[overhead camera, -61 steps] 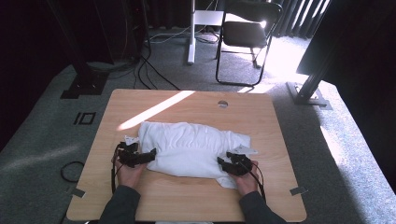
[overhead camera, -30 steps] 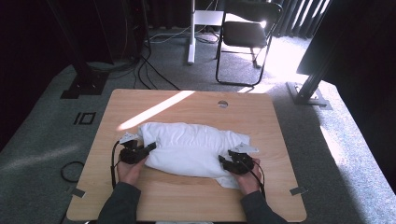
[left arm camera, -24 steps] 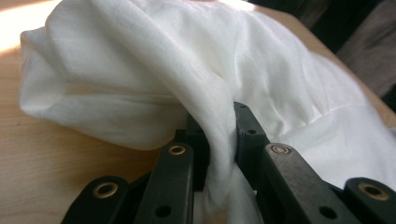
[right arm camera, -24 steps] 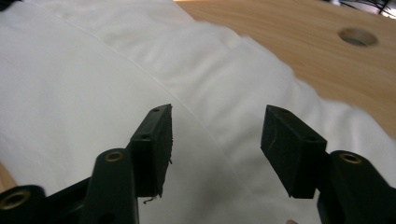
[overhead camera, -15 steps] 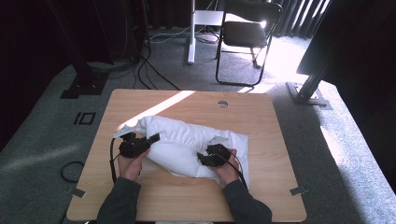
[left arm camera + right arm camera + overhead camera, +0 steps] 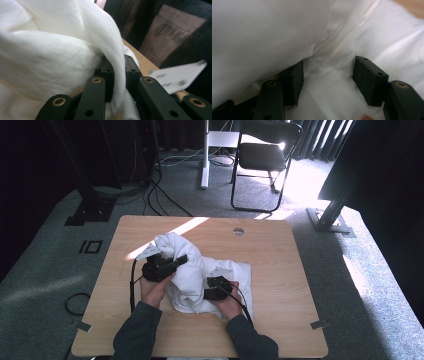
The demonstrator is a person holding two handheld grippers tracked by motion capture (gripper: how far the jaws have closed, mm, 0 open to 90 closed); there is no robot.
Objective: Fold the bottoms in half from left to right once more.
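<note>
Wooden table [image 6: 280,270] is bearing a bunched white cloth [image 6: 192,275] — left gripper [image 6: 167,262] is pinching a fold; right gripper [image 6: 216,289], jaws spread w/ cloth between, has just been opening.

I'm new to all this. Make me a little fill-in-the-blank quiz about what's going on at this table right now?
1. The left gripper is shut on a fold of the ____ cloth.
2. The cloth lies bunched on a ____ table.
3. The right gripper has its jaws ____, with cloth lying between them.
4. Behind the table stands a black ____ on the carpet.

Missing words: white; wooden; open; chair
</note>
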